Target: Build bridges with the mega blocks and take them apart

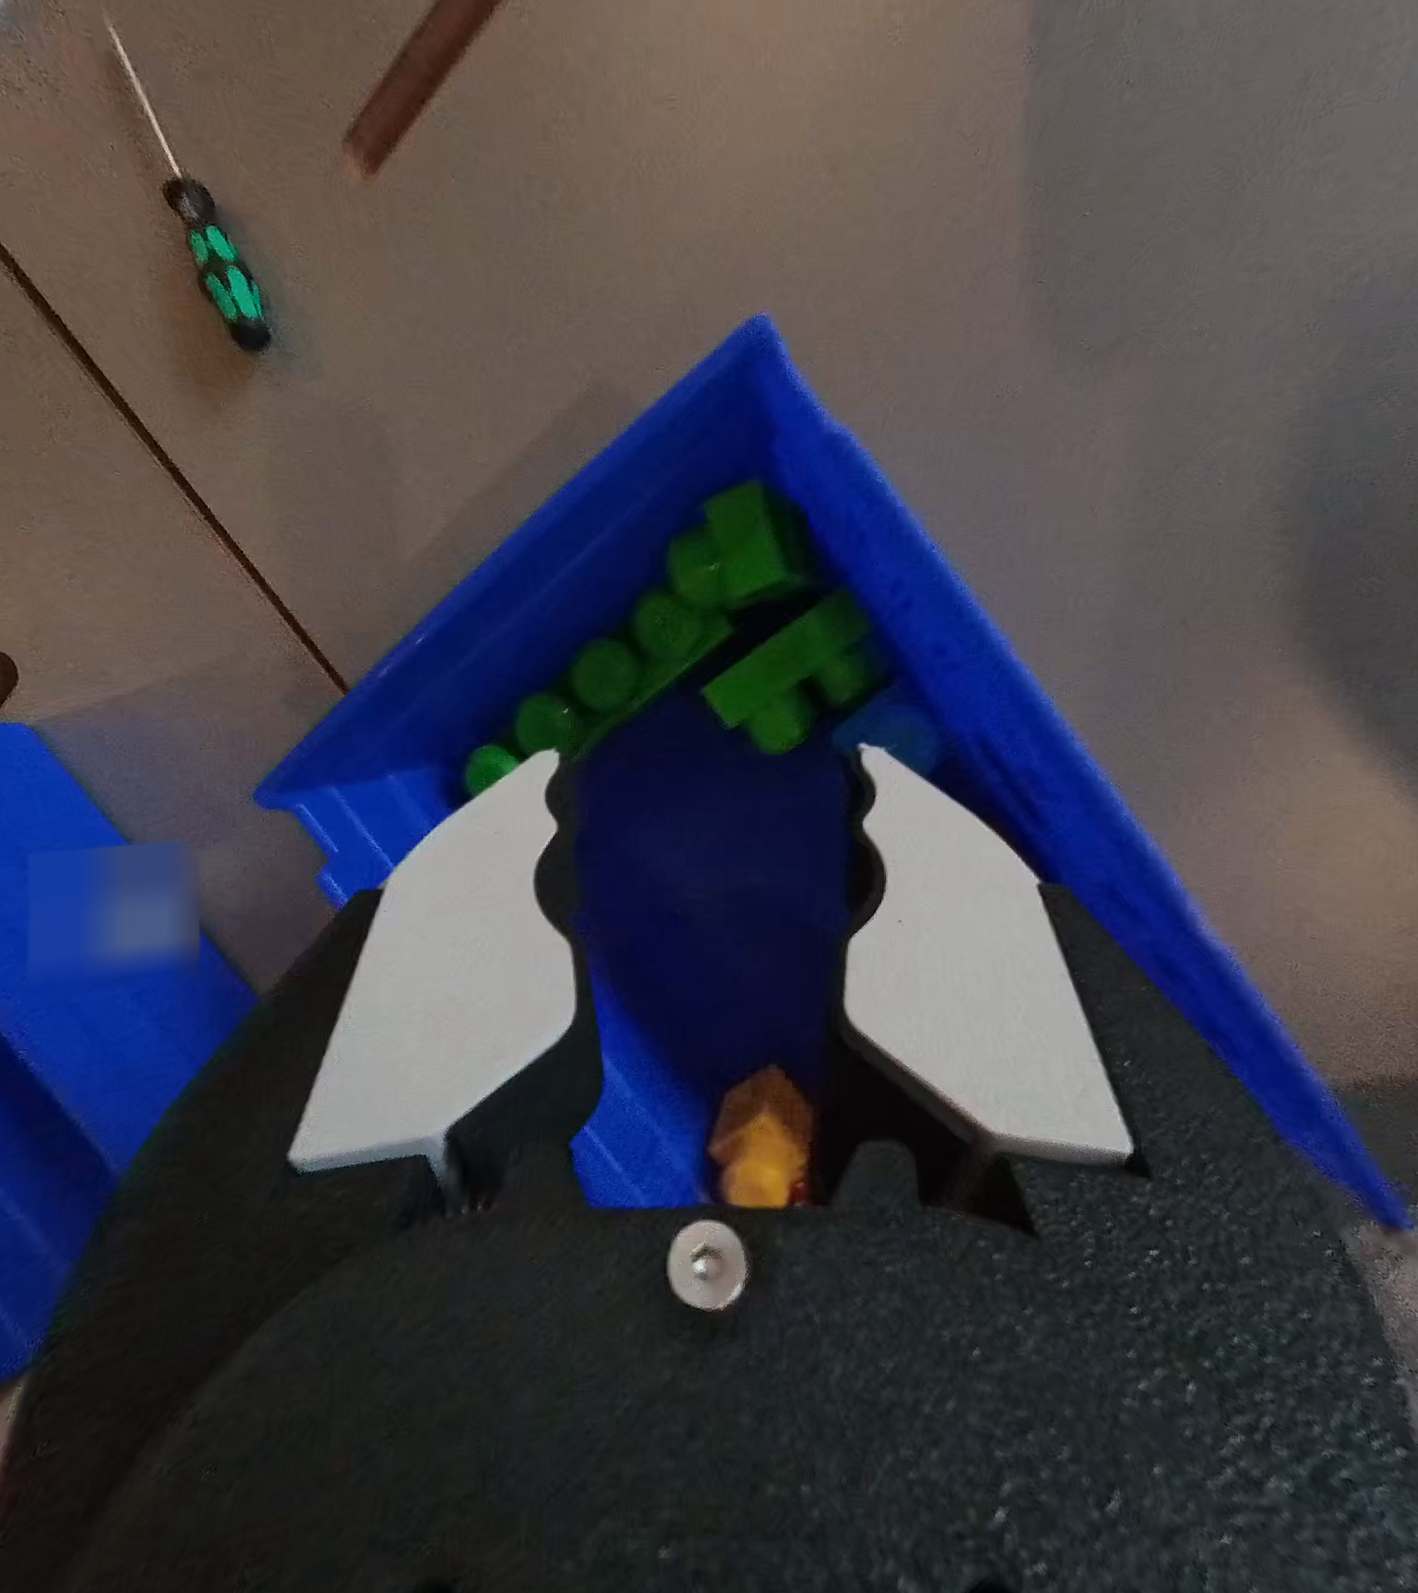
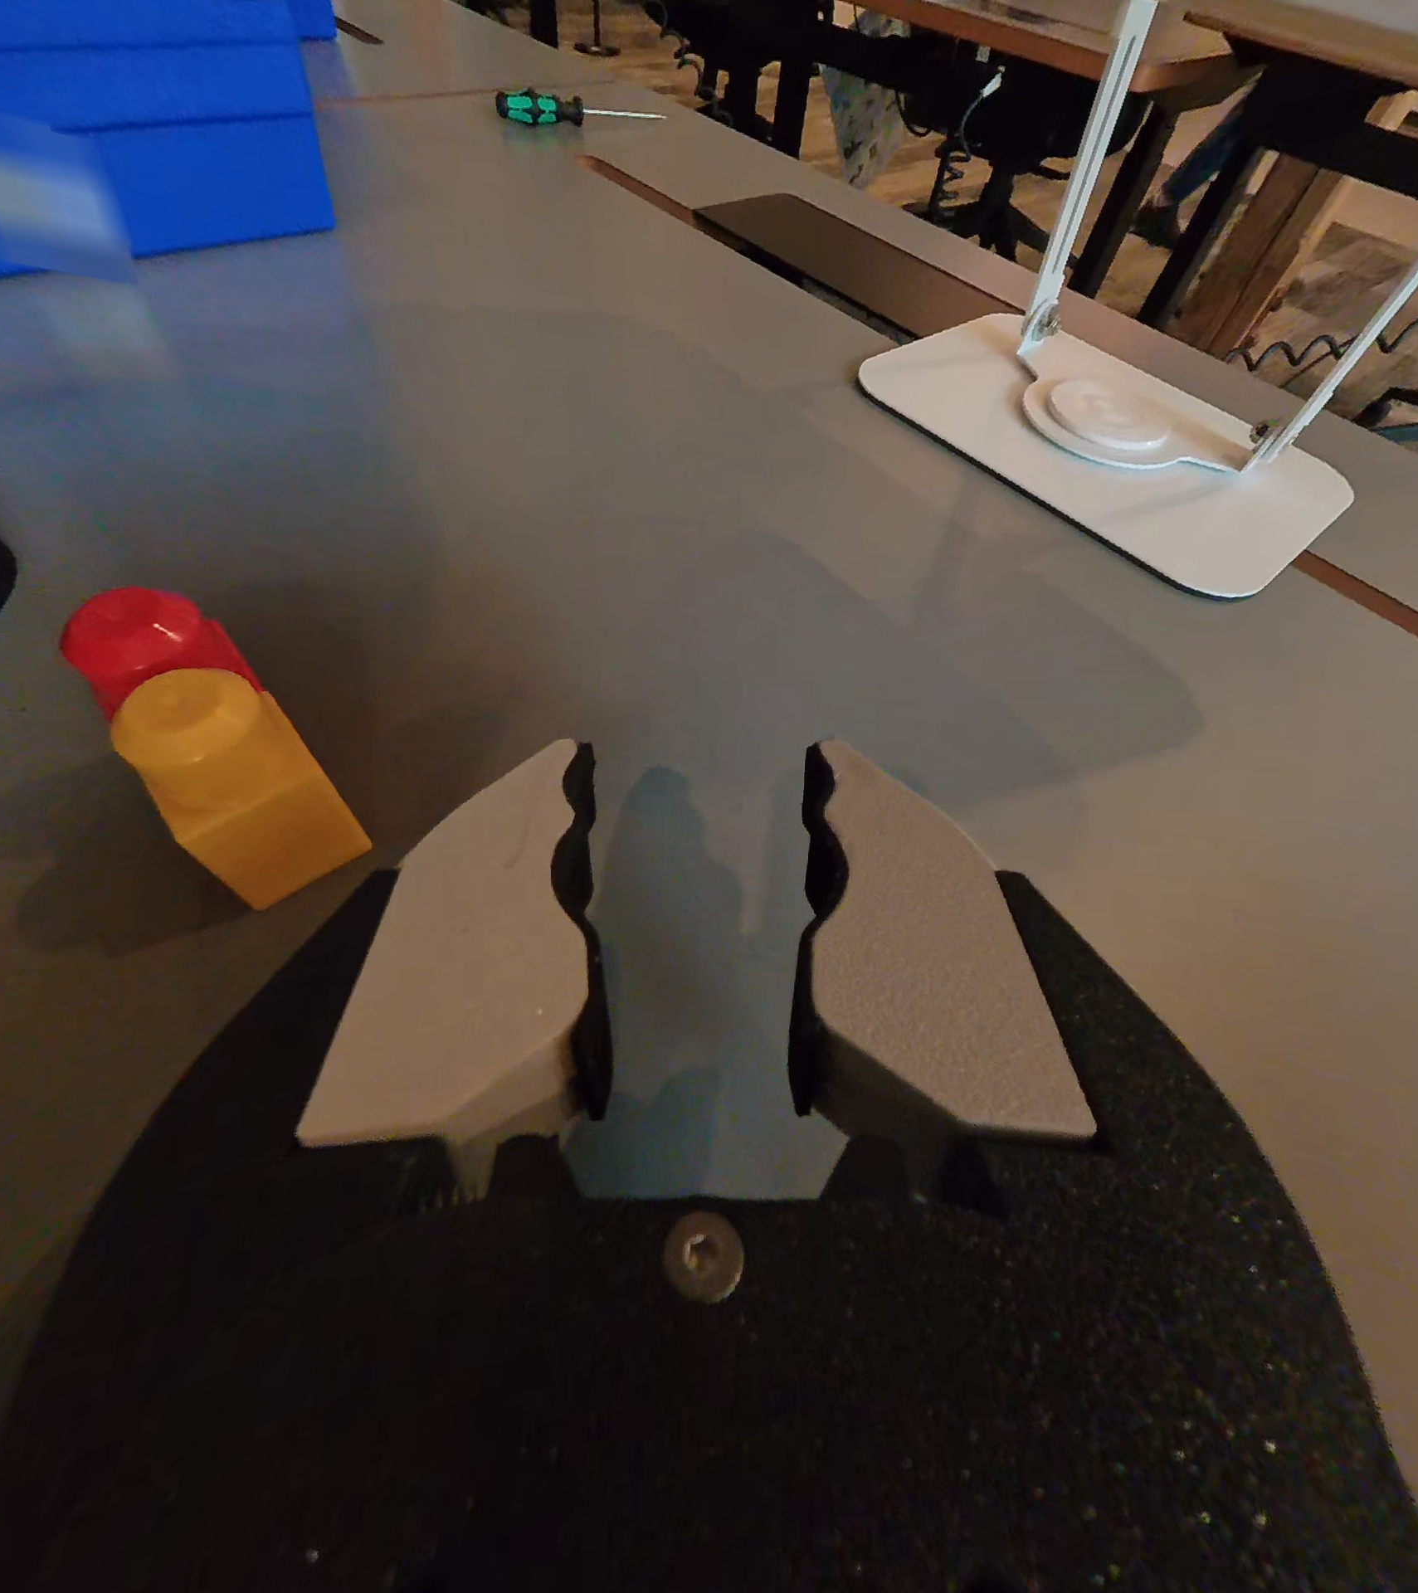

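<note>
My left gripper [image 1: 709, 759] hung over the blue bin [image 1: 946, 621], fingers spread, nothing between them. Green blocks [image 1: 740, 621] lay in the bin's far corner, a yellow block [image 1: 761, 1138] near my fingers' base. My right gripper [image 2: 696, 754] was released too, low over the grey table [image 2: 602, 474]. A yellow block [image 2: 240, 793] and a red block [image 2: 136, 638] stood touching, left of it. Screwdriver [image 2: 554, 108] farther off, white stand base [image 2: 1119, 448] to the right.
</note>
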